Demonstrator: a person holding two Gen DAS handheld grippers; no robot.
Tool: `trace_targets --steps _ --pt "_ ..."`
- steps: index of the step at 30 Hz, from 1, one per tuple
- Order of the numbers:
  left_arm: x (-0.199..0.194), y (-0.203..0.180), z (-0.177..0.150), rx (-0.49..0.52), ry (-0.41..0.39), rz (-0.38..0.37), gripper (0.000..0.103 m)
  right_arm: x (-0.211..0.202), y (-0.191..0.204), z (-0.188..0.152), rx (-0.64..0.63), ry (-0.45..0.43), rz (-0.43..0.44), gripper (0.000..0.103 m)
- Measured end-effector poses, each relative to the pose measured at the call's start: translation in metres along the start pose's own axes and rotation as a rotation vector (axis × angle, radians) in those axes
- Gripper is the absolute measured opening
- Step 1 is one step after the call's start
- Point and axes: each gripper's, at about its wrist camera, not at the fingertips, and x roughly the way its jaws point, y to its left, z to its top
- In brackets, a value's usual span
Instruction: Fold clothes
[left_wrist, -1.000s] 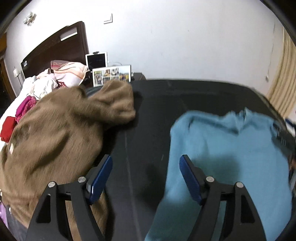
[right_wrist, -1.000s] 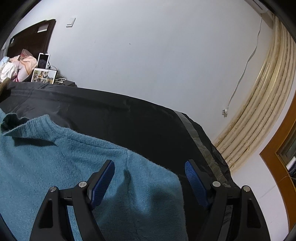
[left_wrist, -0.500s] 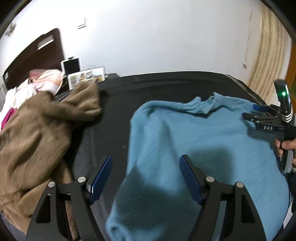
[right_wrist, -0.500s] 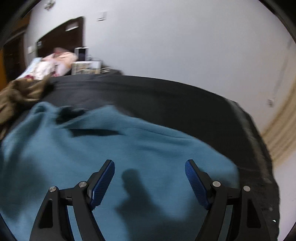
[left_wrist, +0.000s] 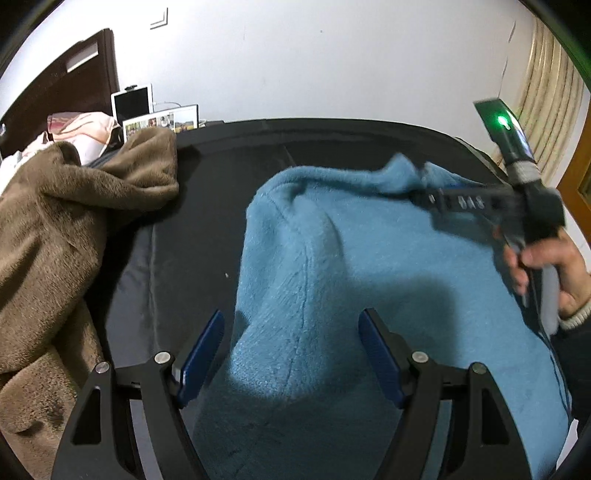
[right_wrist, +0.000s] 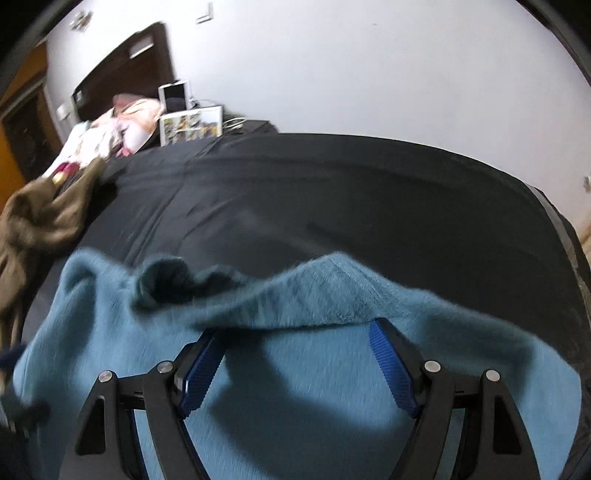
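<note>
A fuzzy, knitted blue sweater (left_wrist: 369, 266) lies spread over a smooth black cloth-covered surface (left_wrist: 207, 206), directly ahead of and beneath both claws. The left gripper (left_wrist: 291, 354) hangs with its 2 ribbed blue pads (left_wrist: 201, 356) spread wide, a rounded fold of the sweater rising between them; whether the pads touch it cannot be told. The right gripper (right_wrist: 295, 365) also stands spread, its ribbed blue pads (right_wrist: 391, 365) just under a raised, blurred edge of the sweater (right_wrist: 332, 295), with the ribbed neckline bunched ahead and to its left. In the left wrist view that right tool shows far ahead to the right, black with a green light and white lettering too blurred to read, held by a hand (left_wrist: 550, 269) in a pale knit cuff. To the left of the left claw a plush brown garment (left_wrist: 62, 229) sits crumpled in soft folds. Beyond it stand a white-framed tablet (left_wrist: 133, 103) and a photo frame (left_wrist: 162, 122) before a dark wooden headboard (left_wrist: 74, 74).
</note>
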Motion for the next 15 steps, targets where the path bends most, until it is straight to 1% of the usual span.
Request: trace_targets --steps 2,6,15 --pt "0.001 0.002 -0.001 -0.005 0.005 -0.008 0.079 0.007 -0.003 0.008 0.015 -0.016 -0.02 0.08" --pt "0.004 0.005 -0.003 -0.016 0.015 -0.024 0.079 0.012 -0.002 0.016 0.025 -0.033 -0.052 0.084" --pt "0.001 0.007 -0.004 -0.019 0.011 -0.038 0.079 0.011 0.001 0.015 0.019 -0.035 -0.056 0.085"
